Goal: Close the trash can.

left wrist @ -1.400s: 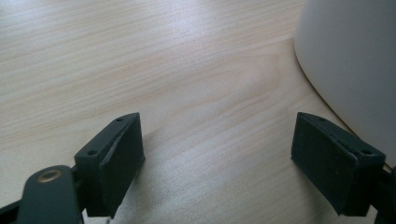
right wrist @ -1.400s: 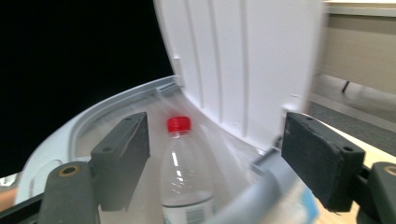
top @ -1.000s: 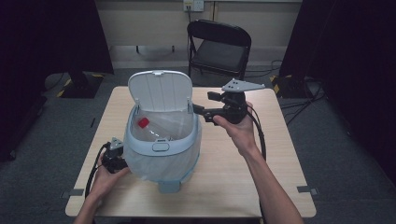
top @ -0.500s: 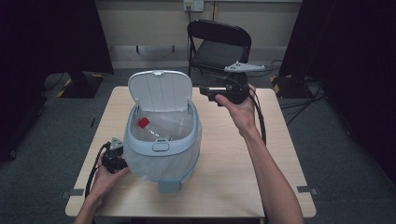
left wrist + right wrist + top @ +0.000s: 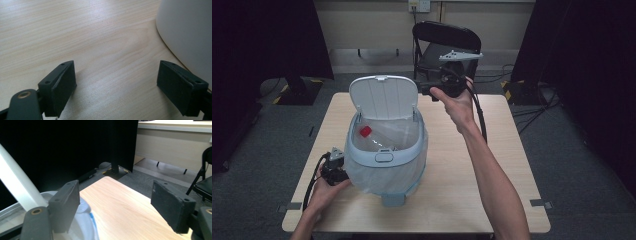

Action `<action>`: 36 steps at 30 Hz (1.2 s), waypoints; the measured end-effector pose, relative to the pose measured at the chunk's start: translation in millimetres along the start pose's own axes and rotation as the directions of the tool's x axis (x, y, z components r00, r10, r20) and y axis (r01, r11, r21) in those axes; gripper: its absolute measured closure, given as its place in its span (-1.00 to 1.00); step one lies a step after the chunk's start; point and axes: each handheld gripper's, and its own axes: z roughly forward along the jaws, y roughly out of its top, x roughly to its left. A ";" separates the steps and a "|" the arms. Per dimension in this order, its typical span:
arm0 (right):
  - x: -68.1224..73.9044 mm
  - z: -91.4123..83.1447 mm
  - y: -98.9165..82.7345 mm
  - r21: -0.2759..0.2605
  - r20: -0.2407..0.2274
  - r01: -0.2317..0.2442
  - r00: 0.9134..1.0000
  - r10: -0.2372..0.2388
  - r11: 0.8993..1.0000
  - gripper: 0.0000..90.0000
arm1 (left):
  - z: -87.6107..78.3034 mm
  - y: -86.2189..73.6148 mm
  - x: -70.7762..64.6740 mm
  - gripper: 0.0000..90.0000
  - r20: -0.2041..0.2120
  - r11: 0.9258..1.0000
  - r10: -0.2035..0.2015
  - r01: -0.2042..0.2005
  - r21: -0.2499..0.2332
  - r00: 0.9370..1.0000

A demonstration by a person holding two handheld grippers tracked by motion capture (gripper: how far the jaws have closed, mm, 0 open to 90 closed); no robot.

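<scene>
We see a wooden bench (image 5: 462,185) with a pale blue bin (image 5: 384,160) standing on it, nearer the left side. The bin's white lid (image 5: 383,96) is flipped up and stands open at the back. A clear bag lines the bin and folds over its rim. Inside the bin lies a clear bottle with a red cap (image 5: 365,131).

The left gripper (image 5: 333,167) sits low on the bench, just beside the bin's left side, held by the left hand (image 5: 324,192). In the left gripper view its fingers (image 5: 62,87) are spread wide apart with nothing between them, only bare wood, and the bin's pale wall (image 5: 190,32) curves past on the right.

The right gripper (image 5: 447,85) is lifted up in the air behind the bin, near the lid's right edge, held by the right hand (image 5: 459,107). A black cable hangs down from it along the arm. In the right gripper view its fingers (image 5: 66,205) are spread wide too and hold nothing. Between them we see the far end of the bench, and the bin's rim (image 5: 85,220) shows low on the left.

A black folding chair (image 5: 442,47) stands behind the bench.
</scene>
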 end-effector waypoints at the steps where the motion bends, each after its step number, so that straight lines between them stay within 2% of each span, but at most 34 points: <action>1: 1.8 0.0 -0.2 -0.004 -0.002 0.005 1.000 -0.005 1.000 -0.41 | 0.0 0.0 0.0 -0.66 0.000 1.000 0.000 0.000 0.000 1.000; 6: 3.9 -1.7 -0.9 -0.006 -0.040 -0.005 0.999 0.005 1.000 -0.40 | -0.2 -0.1 0.2 -0.66 -0.001 1.000 0.003 -0.003 0.002 1.000; 10: 13.8 -2.3 -4.2 0.012 -0.093 0.021 0.995 -0.020 1.000 -0.41 | -0.5 -0.3 -0.1 -0.66 -0.004 1.000 0.001 -0.001 0.000 1.000; 12: 18.2 -6.6 -6.4 0.017 -0.081 0.042 0.996 -0.040 0.999 -0.39 | -0.6 -0.4 -0.2 -0.66 -0.005 1.000 0.000 0.000 0.001 1.000; 15: 20.0 -10.2 -9.9 0.022 -0.081 0.040 0.996 -0.038 0.999 -0.40 | -0.6 -0.4 -0.3 -0.66 -0.005 1.000 0.000 0.000 0.001 1.000; 16: 25.5 -13.4 -13.3 0.037 -0.093 0.067 0.994 -0.063 0.997 -0.39 | -0.6 -0.4 -0.4 -0.66 -0.006 1.000 -0.001 0.001 0.001 1.000; 18: 30.2 -16.2 -15.5 0.043 -0.098 0.081 0.992 -0.076 0.996 -0.38 | -0.6 -0.4 -0.4 -0.66 -0.006 1.000 -0.001 0.001 0.001 1.000; 23: 38.0 -18.5 -19.2 0.046 -0.134 0.060 0.990 -0.053 0.997 -0.37 | -0.6 -0.4 -0.4 -0.66 -0.006 1.000 -0.001 0.001 0.001 1.000; 25: 42.9 -20.1 -19.8 0.042 -0.145 0.070 0.987 -0.064 0.997 -0.37 | -0.6 -0.4 -0.4 -0.66 -0.006 1.000 -0.001 0.001 0.001 1.000; 27: 45.6 -21.0 -21.1 0.033 -0.165 0.045 0.986 -0.039 0.998 -0.40 | -0.6 -0.4 -0.4 -0.66 -0.006 1.000 0.000 0.000 0.001 1.000; 28: 48.3 -21.4 -22.6 0.037 -0.181 0.053 0.983 -0.045 0.998 -0.42 | -0.6 -0.4 -0.4 -0.66 -0.006 1.000 0.000 0.000 0.001 1.000; 30: 54.8 -21.0 -26.0 0.055 -0.167 0.078 0.984 -0.068 0.995 -0.41 | -0.6 -0.3 -0.3 -0.66 -0.006 1.000 0.000 0.000 0.002 1.000; 34: 66.1 -16.7 -31.2 0.082 -0.193 0.078 0.979 -0.061 0.994 -0.41 | -0.5 -0.4 -0.2 -0.66 -0.005 1.000 0.000 0.000 0.001 1.000; 36: 73.0 -14.7 -32.6 0.092 -0.199 0.102 0.976 -0.082 0.990 -0.41 | -0.6 -0.4 -0.2 -0.66 -0.005 1.000 0.000 0.000 0.001 1.000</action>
